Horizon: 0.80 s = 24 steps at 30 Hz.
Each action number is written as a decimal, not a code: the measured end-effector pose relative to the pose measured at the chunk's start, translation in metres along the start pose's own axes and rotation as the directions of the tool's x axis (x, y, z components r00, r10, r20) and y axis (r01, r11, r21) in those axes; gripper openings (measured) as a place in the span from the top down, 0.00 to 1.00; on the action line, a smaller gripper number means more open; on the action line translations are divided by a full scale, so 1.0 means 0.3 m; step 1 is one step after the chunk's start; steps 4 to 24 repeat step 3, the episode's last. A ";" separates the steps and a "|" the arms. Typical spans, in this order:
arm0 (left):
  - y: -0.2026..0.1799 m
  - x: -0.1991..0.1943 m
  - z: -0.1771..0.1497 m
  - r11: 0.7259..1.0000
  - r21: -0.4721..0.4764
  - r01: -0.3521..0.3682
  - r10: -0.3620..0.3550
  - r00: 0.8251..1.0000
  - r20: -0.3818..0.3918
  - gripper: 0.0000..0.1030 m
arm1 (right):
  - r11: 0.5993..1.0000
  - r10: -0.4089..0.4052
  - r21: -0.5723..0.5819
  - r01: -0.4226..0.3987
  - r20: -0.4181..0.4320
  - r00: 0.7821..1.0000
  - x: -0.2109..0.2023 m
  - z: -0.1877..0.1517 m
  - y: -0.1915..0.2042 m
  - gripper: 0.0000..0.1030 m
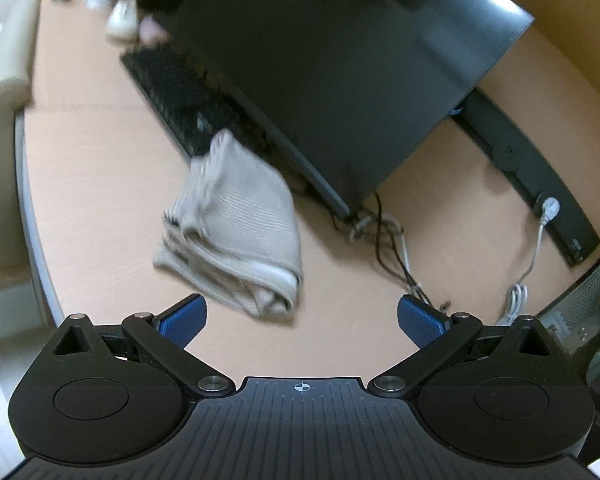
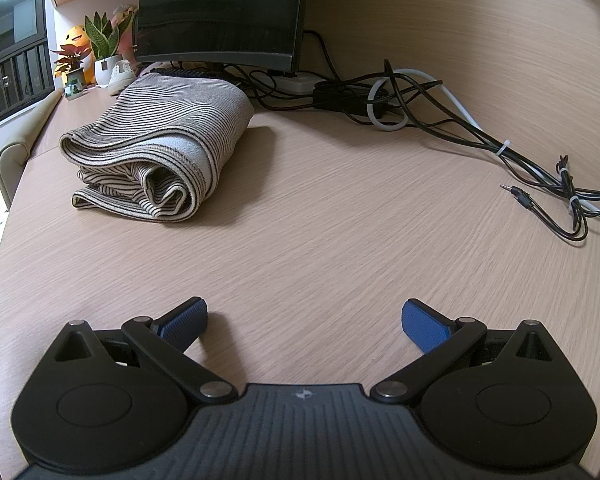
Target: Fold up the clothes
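Note:
A beige garment with thin dark stripes [image 2: 156, 148] lies folded in a thick bundle on the wooden desk [image 2: 320, 240], left of centre in the right wrist view. The left wrist view is blurred and looks down on the same folded garment [image 1: 236, 228], which touches the keyboard's near end. My left gripper [image 1: 302, 320] hangs open above the desk, just short of the garment, with nothing between its blue pads [image 1: 184, 320]. My right gripper [image 2: 304, 322] is open too, low over bare desk, well short of the garment and to its right.
A dark monitor [image 2: 220, 12] stands behind the garment, with a black keyboard [image 1: 180, 96] under it. Tangled cables [image 2: 400, 100], a white power strip [image 2: 300, 82] and a loose audio plug [image 2: 514, 192] lie at the right. Potted plants [image 2: 104, 48] and a shoe [image 2: 122, 74] sit at the back left.

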<state>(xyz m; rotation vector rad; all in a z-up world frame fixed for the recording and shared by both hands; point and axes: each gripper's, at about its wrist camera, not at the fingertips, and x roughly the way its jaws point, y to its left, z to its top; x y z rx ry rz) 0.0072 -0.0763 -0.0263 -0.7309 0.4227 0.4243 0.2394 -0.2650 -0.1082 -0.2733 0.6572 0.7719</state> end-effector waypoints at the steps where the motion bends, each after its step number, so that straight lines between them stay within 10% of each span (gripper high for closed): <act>1: 0.006 -0.009 -0.009 0.999 0.040 -0.031 0.029 0.999 0.042 0.00 | 1.000 0.000 0.000 0.000 0.000 1.000 0.000 0.000 0.000 0.00; 24: 0.014 -0.016 -0.024 0.987 0.121 -0.110 0.099 0.991 0.094 0.00 | 1.000 0.000 0.000 0.000 0.000 1.000 0.000 0.000 0.000 0.00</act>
